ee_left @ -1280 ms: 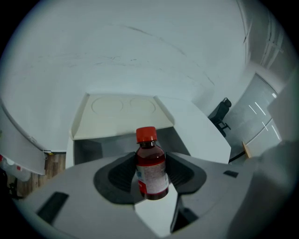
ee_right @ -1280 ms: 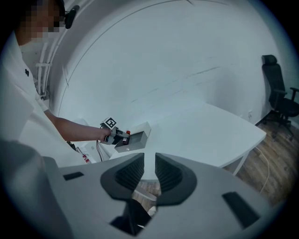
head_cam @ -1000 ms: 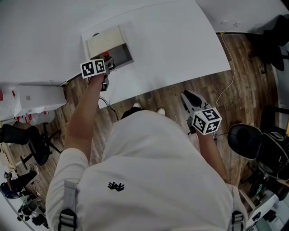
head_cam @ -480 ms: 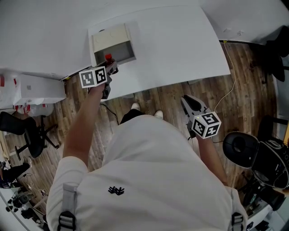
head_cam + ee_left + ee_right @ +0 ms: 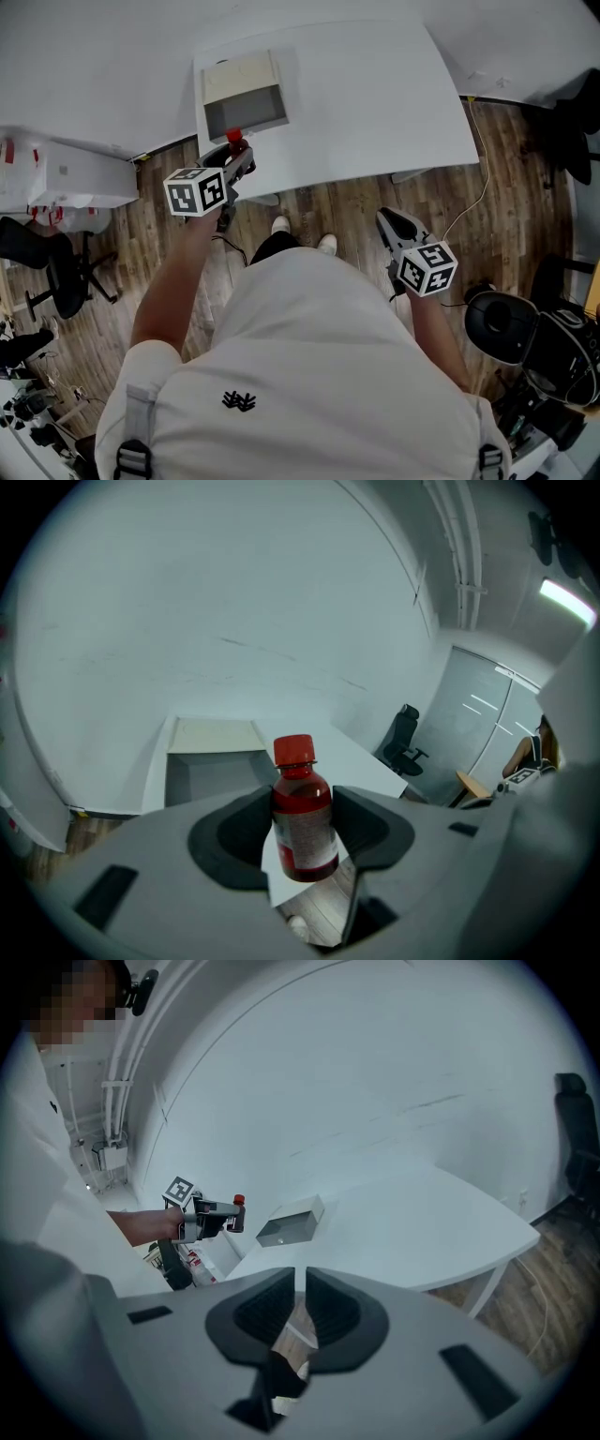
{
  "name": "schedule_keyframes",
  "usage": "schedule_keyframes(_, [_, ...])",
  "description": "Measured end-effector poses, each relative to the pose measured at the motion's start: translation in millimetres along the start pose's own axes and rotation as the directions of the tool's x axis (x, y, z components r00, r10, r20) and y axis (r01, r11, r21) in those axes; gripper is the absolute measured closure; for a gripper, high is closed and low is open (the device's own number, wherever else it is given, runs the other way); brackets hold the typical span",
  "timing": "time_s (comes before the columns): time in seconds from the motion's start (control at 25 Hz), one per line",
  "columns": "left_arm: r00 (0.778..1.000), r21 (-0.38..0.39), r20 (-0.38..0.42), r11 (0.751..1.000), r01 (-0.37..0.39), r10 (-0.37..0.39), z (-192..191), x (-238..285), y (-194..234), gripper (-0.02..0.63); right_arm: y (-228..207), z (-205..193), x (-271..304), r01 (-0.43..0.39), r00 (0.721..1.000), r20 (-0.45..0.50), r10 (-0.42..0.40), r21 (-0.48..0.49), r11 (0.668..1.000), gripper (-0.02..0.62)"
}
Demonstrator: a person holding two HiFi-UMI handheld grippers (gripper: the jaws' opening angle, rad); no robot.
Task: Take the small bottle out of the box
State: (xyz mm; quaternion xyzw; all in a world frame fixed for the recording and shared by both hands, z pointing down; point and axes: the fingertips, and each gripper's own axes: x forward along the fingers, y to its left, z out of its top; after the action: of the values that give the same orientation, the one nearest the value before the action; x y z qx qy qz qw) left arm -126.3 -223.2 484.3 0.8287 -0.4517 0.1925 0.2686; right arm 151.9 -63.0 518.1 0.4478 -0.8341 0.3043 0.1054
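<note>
While the left gripper [image 5: 238, 156] was clamped on the small bottle [image 5: 303, 822], upright just below the box [image 5: 246, 103] at upper centre, the bottle appeared light, rigid and slick, best gripped mid-body; the right gripper [image 5: 301, 1312] had its jaws together, empty.

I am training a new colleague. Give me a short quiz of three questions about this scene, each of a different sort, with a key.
1. True or false: the small bottle lies inside the box.
2. Which claw grips the bottle? A. the left claw B. the right claw C. neither
3. Fill in: the bottle's cap is ____ in colour.

Key
1. False. The left claw holds it upright, outside the box.
2. A. The right claw's jaws are together, with nothing between them.
3. Red.
</note>
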Motion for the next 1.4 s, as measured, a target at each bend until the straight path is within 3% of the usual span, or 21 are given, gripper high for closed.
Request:
schedule_keyframes(0.6, [0.993, 0.049, 0.06, 0.994, 0.095, -0.098, -11.1, -48.9, -53.5, 0.399, 18.0, 5.8, 12.2, -0.007, 1.0, 0.003, 0.007, -0.074, 0.997, 0.577])
schedule_keyframes(1.4, [0.986, 0.051, 0.112, 0.992, 0.115, -0.12, -6.7, -78.2, -72.9, 0.399, 33.0, 17.7, 19.3, -0.042, 0.999, -0.004, 0.041, -0.114, 0.993, 0.581])
